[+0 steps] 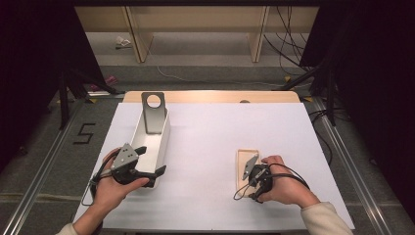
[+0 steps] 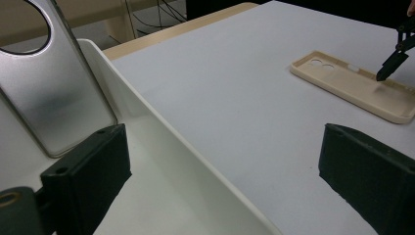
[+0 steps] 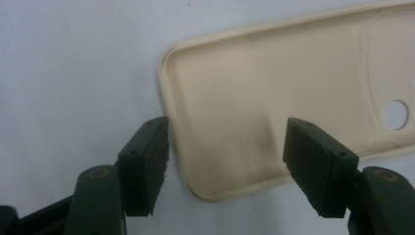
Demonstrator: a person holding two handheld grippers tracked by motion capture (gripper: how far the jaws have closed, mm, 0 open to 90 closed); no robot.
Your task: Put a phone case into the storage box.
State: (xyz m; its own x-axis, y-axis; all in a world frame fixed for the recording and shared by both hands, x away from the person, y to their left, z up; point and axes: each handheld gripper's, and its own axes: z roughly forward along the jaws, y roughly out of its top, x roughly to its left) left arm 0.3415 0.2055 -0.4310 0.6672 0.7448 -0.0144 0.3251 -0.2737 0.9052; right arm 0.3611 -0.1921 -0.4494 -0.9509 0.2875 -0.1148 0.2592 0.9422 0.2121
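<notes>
Right gripper (image 1: 250, 172): its jaws stand spread over the near end of the phone case; in the right gripper view one jaw sits just outside the case's rim and the other hangs over the inside of the case, and neither pad presses on it.
Right hand (image 1: 284, 183): wraps the gripper's body just nearer the person than the case, a cream sleeve behind it.
Phone case (image 3: 274, 103): beige, lying flat on the white sheet with its hollow side up; the round camera hole sits at the end far from the right gripper.
Left gripper (image 1: 147, 160): jaws wide apart, astride the near end of the white tray, well to the left of the case; in the left gripper view one jaw is inside the tray and the other is out over the sheet, with the tray's side wall between them. Whether either pad touches the wall cannot be told.
Left hand (image 1: 115, 183): grips the gripper from below, at the tray's near end, farther left of the case.
White tray (image 2: 161, 132): long and narrow, open on top, left of the case and well apart from it.
Metal plate (image 2: 54, 98): grey, with a round hole near its top, standing tilted against the tray's far end.
White sheet (image 1: 215, 132): covers the table under the case and tray.
</notes>
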